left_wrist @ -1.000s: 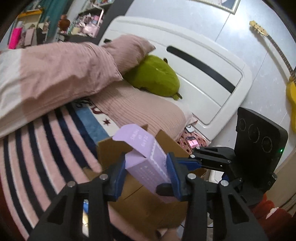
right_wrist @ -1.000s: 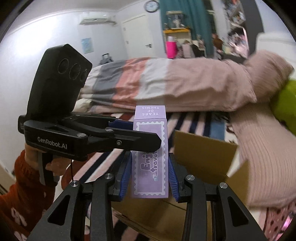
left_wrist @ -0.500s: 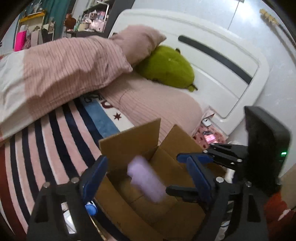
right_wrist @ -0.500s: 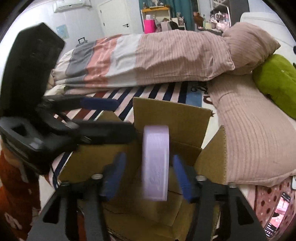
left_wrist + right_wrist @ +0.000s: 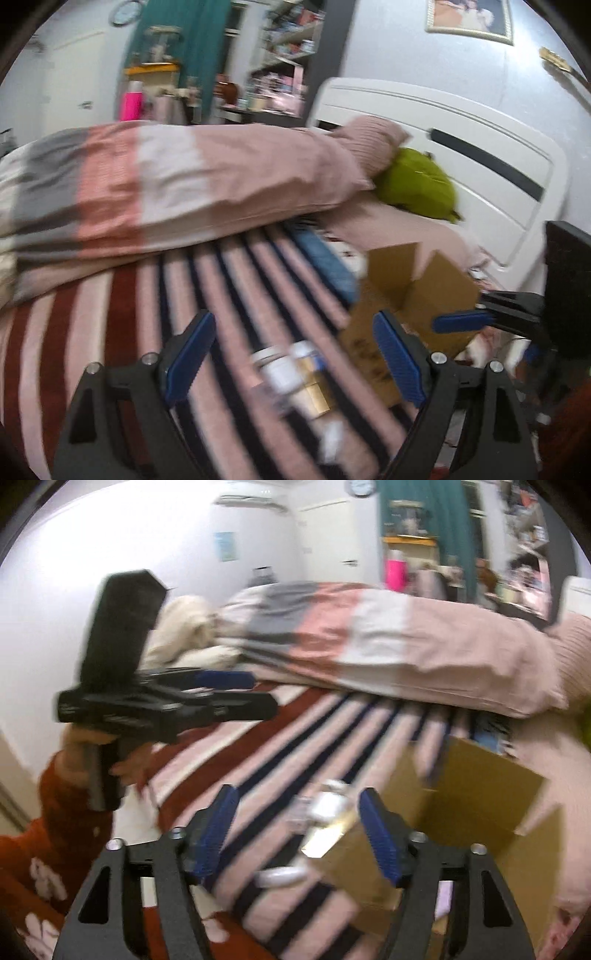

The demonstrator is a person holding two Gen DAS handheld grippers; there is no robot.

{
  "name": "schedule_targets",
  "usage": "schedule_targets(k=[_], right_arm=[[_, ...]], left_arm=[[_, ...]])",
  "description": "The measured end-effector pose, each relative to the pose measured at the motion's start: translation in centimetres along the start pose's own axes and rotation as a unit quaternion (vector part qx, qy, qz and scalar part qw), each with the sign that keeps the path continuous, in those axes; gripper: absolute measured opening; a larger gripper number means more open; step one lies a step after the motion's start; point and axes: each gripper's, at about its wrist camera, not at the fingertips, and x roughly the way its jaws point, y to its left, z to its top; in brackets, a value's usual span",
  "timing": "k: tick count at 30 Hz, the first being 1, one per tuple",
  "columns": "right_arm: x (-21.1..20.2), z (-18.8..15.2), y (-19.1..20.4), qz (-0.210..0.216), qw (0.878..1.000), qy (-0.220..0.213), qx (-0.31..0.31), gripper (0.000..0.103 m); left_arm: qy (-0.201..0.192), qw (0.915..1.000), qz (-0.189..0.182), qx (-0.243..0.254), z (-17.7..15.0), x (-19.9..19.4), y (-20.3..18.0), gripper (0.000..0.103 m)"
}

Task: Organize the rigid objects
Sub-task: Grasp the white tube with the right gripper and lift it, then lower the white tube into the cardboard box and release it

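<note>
Purple carton gone from both grippers, dropped into the cardboard box (image 5: 417,291).
Left gripper (image 5: 291,354) and right gripper (image 5: 301,830) gape empty; white bottle (image 5: 280,369) at 6 o'clock seems next.

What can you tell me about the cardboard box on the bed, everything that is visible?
The cardboard box is plain brown, looks like corrugated card, and stands open with its flaps up. It rests on the striped blanket, below the pink pillows. Its inside is not visible. Small items lie beside it, blurred. Neither hand-held gripper touches it.
</note>
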Motion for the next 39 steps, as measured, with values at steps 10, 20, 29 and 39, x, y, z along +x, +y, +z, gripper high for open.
schedule_targets(k=[10, 20, 29, 39], right_arm=[[7.6, -5.3, 5.0, 0.058, 0.995, 0.066, -0.045, 0.073], [13.2, -10.7, 1.7, -0.044, 0.99, 0.134, -0.024, 0.073], [14.1, -11.1, 0.6, -0.046, 0.988, 0.144, -0.022, 0.059], [10.0, -6.4, 5.4, -0.02, 0.994, 0.052, -0.092, 0.059]], left_arm=[[0.018, 0.9978, 0.061, -0.02, -8.9, -0.3, 6.0, 0.085], [0.058, 0.9971, 0.01, -0.048, -13.7, 1.9, 6.7, 0.085], [0.066, 0.9969, 0.001, -0.042, -13.2, 2.4, 5.8, 0.085], [0.068, 0.9918, -0.102, -0.036, -10.5, 2.1, 2.4, 0.085]])
